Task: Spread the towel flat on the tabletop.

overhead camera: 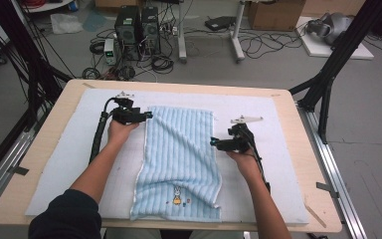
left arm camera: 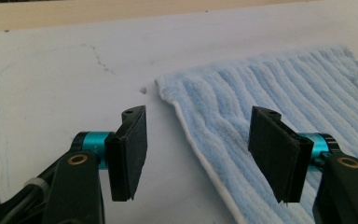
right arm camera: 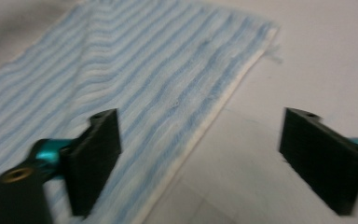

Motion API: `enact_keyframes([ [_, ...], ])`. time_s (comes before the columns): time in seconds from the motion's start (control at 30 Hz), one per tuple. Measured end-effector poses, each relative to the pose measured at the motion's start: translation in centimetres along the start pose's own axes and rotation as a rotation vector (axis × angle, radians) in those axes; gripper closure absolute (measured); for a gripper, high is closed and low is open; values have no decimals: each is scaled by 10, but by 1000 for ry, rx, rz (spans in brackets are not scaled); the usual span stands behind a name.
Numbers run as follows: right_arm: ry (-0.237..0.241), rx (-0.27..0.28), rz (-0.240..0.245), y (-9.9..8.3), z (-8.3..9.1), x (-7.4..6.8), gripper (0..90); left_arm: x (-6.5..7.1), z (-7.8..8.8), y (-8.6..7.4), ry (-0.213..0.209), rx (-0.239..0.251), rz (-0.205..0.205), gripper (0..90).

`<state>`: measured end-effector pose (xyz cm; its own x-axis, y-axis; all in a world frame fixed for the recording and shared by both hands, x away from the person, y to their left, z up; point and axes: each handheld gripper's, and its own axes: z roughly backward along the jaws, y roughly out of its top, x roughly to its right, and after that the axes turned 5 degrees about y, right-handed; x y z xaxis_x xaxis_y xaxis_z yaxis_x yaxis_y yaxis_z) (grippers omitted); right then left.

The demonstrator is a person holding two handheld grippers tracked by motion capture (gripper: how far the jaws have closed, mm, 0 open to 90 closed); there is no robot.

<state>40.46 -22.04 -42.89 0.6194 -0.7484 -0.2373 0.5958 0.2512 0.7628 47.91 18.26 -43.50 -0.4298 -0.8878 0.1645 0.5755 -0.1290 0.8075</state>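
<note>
A light blue ribbed towel lies lengthwise on the white mat, rumpled along its lower left, with a small rabbit motif near the front edge. My left gripper is at the towel's far left corner, open; in the left gripper view the towel edge runs between the jaws of the left gripper without touching the pads. My right gripper is at the towel's right edge, open. In the right gripper view the towel hem passes between the wide-apart jaws of the right gripper.
The mat covers a wooden table with bare margins on both sides of the towel. Beyond the far edge, on the floor, stand computer towers, cables and a cardboard box. Black frame struts rise at the right.
</note>
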Motion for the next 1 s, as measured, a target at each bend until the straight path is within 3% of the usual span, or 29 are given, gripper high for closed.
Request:
enact_keyframes([
  [0.13,-10,-58,6,23,-27,8,105,-1,7,-5,-10,2,4,381],
  [0.2,-24,-60,-6,34,-39,12,108,-1,9,-7,-18,4,4,380],
  [0.27,3,-48,-36,42,-50,16,210,-1,11,-10,-33,9,7,379],
  [0.3,12,-48,-52,45,-54,17,213,-1,12,-11,-38,6,5,379],
  [0.43,-53,-48,-24,54,-70,11,274,-3,16,-14,-29,10,11,370],
  [0.53,-83,-76,-31,57,-78,13,295,-6,18,-17,-24,7,14,366],
  [0.63,-86,-111,-29,57,-83,18,439,-8,20,-19,-18,4,22,366],
  [0.77,-150,-116,37,57,-83,21,715,-9,20,-21,-17,-3,21,367],
  [0.83,-142,-106,22,57,-82,26,840,-9,19,-21,-17,-5,24,367],
  [0.93,-167,-88,2,58,-81,34,872,-6,18,-21,-18,-13,19,367],
  [0.97,-198,-81,1,58,-80,37,873,-4,17,-21,-17,-21,13,367],
  [1.0,-260,-59,-10,58,-77,42,874,-3,17,-21,-18,-22,11,367],
])
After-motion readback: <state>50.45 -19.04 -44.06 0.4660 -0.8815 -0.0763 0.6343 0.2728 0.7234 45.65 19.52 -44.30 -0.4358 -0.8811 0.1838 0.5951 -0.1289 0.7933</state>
